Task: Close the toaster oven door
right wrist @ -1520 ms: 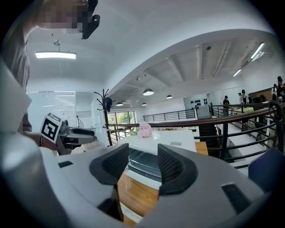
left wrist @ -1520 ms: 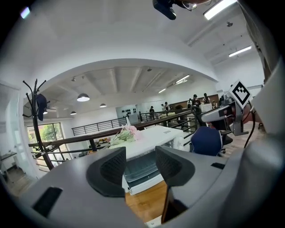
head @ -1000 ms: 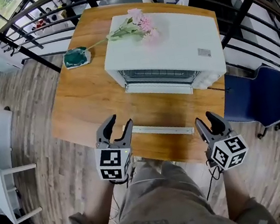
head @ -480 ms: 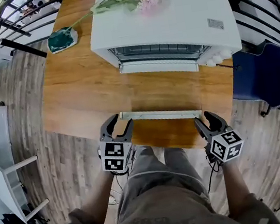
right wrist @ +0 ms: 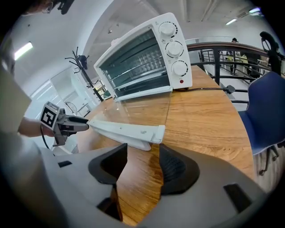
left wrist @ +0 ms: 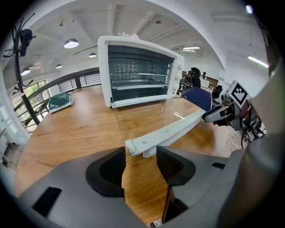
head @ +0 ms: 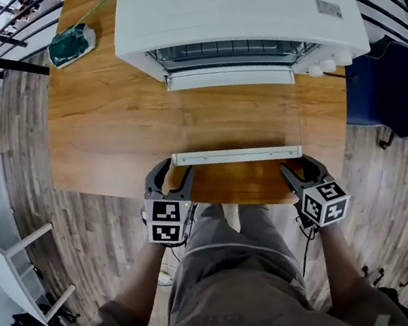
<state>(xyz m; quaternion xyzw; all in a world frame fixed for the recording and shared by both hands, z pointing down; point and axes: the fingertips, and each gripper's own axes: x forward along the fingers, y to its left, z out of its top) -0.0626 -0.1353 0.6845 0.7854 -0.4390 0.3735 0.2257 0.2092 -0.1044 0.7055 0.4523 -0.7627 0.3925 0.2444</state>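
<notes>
Left tool and right tool, jaws opening and empty, flank the white handle of the toaster oven door, lying open over the bench, poised to lift it shut

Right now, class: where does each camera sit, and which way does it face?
Head view: on head, facing down at toaster oven, legs.
Left gripper view: on left tongs, facing oven; opening jaws, nothing gripped.
Right gripper view: on right tongs, facing oven; opening jaws, nothing gripped.
Shared: door handle, at both jaw tips.
</notes>
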